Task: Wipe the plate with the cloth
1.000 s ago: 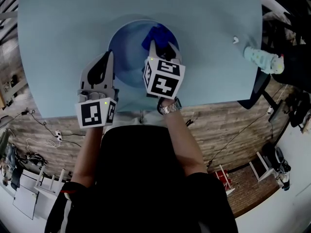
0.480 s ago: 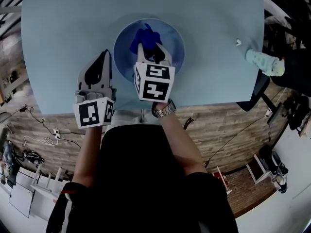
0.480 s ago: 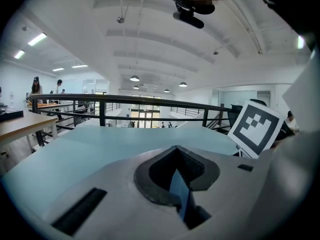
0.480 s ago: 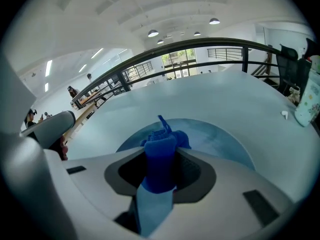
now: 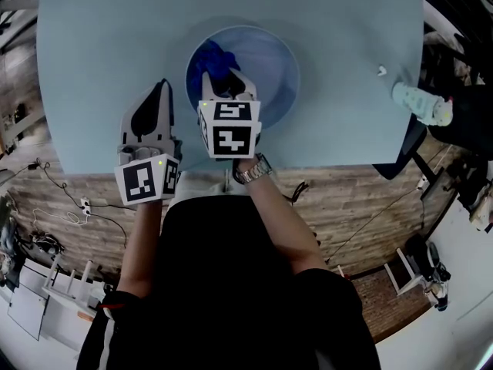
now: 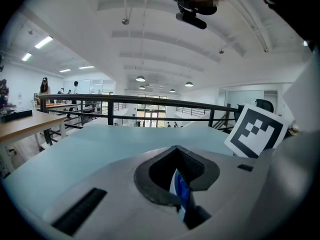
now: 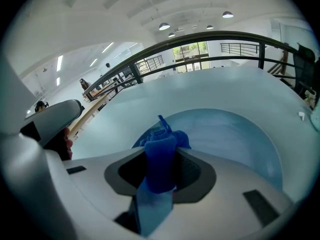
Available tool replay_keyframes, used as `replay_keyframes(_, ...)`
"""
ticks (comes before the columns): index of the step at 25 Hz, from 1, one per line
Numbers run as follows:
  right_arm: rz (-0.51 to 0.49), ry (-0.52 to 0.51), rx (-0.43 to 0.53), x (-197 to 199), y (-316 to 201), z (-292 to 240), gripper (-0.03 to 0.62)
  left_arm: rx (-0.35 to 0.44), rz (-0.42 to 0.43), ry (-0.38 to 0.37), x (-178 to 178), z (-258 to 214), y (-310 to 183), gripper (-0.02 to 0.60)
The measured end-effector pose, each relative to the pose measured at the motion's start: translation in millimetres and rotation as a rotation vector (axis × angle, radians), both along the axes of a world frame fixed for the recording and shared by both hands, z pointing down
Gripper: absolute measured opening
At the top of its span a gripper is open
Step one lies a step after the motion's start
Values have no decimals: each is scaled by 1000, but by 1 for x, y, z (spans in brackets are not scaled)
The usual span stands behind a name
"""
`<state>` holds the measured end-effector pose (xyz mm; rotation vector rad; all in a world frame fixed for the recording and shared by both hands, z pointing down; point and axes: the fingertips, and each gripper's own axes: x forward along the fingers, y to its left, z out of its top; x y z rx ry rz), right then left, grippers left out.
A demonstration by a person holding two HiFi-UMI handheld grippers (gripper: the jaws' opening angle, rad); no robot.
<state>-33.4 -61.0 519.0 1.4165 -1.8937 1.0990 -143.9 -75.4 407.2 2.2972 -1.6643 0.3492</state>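
Observation:
A round blue plate [image 5: 266, 68] sits on the pale blue table [image 5: 100, 45] near its front edge. My right gripper [image 5: 222, 74] is over the plate's left part, shut on a dark blue cloth [image 5: 216, 58] that bunches out past its tips onto the plate. In the right gripper view the cloth [image 7: 160, 156] is pinched between the jaws, with the plate [image 7: 235, 139] curving off to the right. My left gripper [image 5: 159, 92] rests on the table just left of the plate, jaws together. In its own view the left gripper [image 6: 176, 151] shows only a thin blue-white sliver in the gap.
A small white object [image 5: 380, 71] lies on the table at the right. A pale green thing [image 5: 420, 102] sits at the table's right edge, beside a dark chair [image 5: 412, 141]. The table's front edge [image 5: 323, 160] runs just below both grippers, with wooden floor beyond.
My right gripper has dragged the cloth across the plate from its far middle to its left part. The left gripper has stayed beside the plate.

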Motion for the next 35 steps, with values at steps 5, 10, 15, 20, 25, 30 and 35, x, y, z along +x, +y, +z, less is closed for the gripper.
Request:
replay_keyframes(5, -30, -2, -32, -9, 1, 8, 120, 1, -5, 7, 4, -2, 1, 0)
replay_keyframes(10, -42, -5, -41, -10, -1, 9, 120, -13, 0, 9, 11, 0, -1, 2)
replay_keyframes(15, -46, -16, -41, -8, -3, 9, 120, -8, 3, 9, 13, 2, -3, 2)
replay_keyframes(20, -34, -19, -38, 0, -3, 10, 120, -13, 18, 9, 22, 3, -6, 1)
replay_keyframes(25, -4, -15, -36, 14, -5, 10, 120, -11, 32, 4, 28, 6, -7, 2)
replay_keyframes(30, 16, -2, -35, 31, -3, 13, 120, -12, 50, 1, 38, 6, -6, 0)
replay_keyframes(35, 41, 15, -32, 48, -2, 13, 120, -8, 67, 2, 47, 5, -5, 2)
